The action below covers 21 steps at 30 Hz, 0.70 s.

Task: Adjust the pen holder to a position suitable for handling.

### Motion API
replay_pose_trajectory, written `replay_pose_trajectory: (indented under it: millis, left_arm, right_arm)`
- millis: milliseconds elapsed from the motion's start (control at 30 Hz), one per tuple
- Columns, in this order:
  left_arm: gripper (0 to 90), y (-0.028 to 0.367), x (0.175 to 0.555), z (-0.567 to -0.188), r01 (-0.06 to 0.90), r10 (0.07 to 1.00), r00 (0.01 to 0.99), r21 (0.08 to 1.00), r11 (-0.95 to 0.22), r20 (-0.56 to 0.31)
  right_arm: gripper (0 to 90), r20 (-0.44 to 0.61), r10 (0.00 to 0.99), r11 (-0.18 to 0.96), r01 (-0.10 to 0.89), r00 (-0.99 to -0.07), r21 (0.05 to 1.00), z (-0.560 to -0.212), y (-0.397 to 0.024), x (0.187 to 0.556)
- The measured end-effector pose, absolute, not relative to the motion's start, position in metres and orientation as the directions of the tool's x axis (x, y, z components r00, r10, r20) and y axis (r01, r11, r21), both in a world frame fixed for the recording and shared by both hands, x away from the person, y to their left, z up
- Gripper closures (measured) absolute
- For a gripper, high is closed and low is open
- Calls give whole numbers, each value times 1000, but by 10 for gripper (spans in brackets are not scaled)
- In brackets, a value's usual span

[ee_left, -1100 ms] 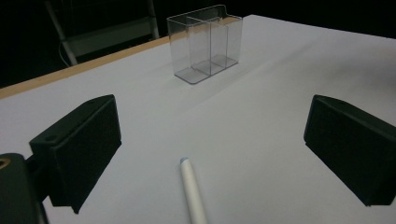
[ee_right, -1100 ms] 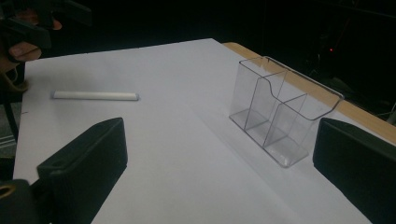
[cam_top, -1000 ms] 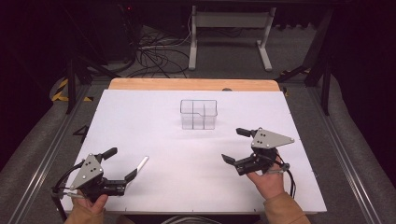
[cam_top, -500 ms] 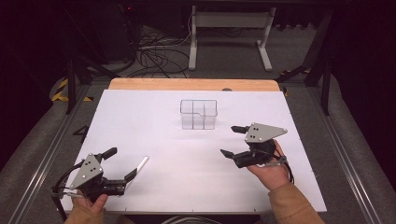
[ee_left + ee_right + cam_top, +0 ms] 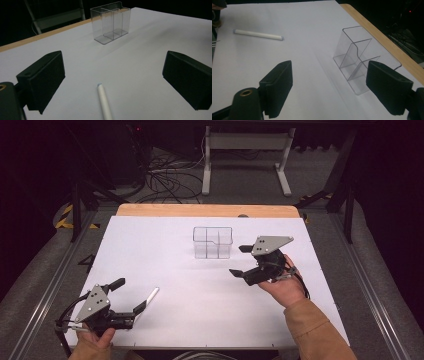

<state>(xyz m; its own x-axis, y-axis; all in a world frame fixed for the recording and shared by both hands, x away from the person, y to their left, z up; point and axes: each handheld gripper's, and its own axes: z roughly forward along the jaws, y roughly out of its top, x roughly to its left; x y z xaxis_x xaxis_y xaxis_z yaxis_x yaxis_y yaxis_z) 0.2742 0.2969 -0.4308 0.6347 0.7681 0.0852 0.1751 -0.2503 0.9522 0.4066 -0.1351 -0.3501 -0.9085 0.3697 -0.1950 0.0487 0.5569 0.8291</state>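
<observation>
Left gripper (image 5: 131, 295): spread, empty, near table's front-left corner; white stick (image 5: 151, 295) between its jaws, untouched.
Right gripper (image 5: 241, 260): spread, jaws just closing, empty, beside clear divided container (image 5: 213, 242).

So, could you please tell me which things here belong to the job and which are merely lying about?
Job:
- white pen, lying between the left tool's open jaws
- clear divided holder, beside the right tool

Lying about:
- floor cables
- metal stand

Lab: white test table (image 5: 165, 250), tangled floor cables (image 5: 167, 180).

Left tongs (image 5: 131, 296) agape; right tongs (image 5: 240, 260) narrowing, empty.
</observation>
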Motion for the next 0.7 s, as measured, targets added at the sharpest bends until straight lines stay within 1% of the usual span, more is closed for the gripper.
replay_pose_trajectory:
  millis: [100,367,567,700]
  left_arm:
    - [50,297,275,-431,176,770,633,952,-251,86]
    - [50,297,275,-431,175,768,634,951,-256,90]
    - [51,297,275,-432,182,768,635,951,-252,82]
    - [51,298,275,-432,181,767,635,950,-255,85]
  right_arm:
    - [223,-211,383,566,48,-899,823,-349,-133,412]
    - [226,-199,388,563,61,-900,824,-354,-130,426]
    - [253,-234,368,592,33,-900,805,-357,-126,437]
    - [269,-217,369,590,48,-904,806,-356,-120,448]
